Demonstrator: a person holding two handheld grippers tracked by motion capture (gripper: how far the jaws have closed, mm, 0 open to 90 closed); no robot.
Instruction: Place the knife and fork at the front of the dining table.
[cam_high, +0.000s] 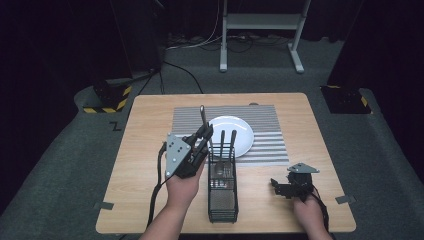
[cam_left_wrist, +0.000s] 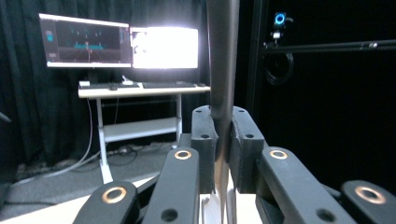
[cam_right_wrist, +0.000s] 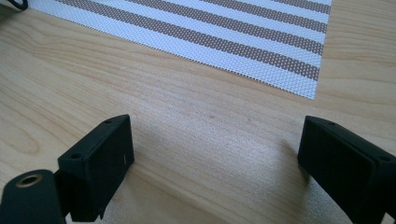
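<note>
My left gripper (cam_high: 204, 132) is shut on the dark handle of a piece of cutlery (cam_high: 202, 114), held upright above the far end of a black wire cutlery caddy (cam_high: 223, 197). In the left gripper view the grey handle (cam_left_wrist: 223, 56) rises straight up between the closed jaws of the left gripper (cam_left_wrist: 222, 122), with its metal end hidden below. Two more dark handles (cam_high: 227, 138) stand in the caddy. My right gripper (cam_high: 282, 188) rests low on the wood at the right. In the right gripper view that right gripper (cam_right_wrist: 215, 140) is open wide over bare table.
A white plate (cam_high: 239, 129) lies on a striped placemat (cam_high: 270, 117) just behind the caddy. The corner of the placemat (cam_right_wrist: 243, 42) is ahead of the right jaws. Beyond the wooden table (cam_high: 150, 130) are a desk frame and cables; monitors (cam_left_wrist: 116, 42) glow in the background.
</note>
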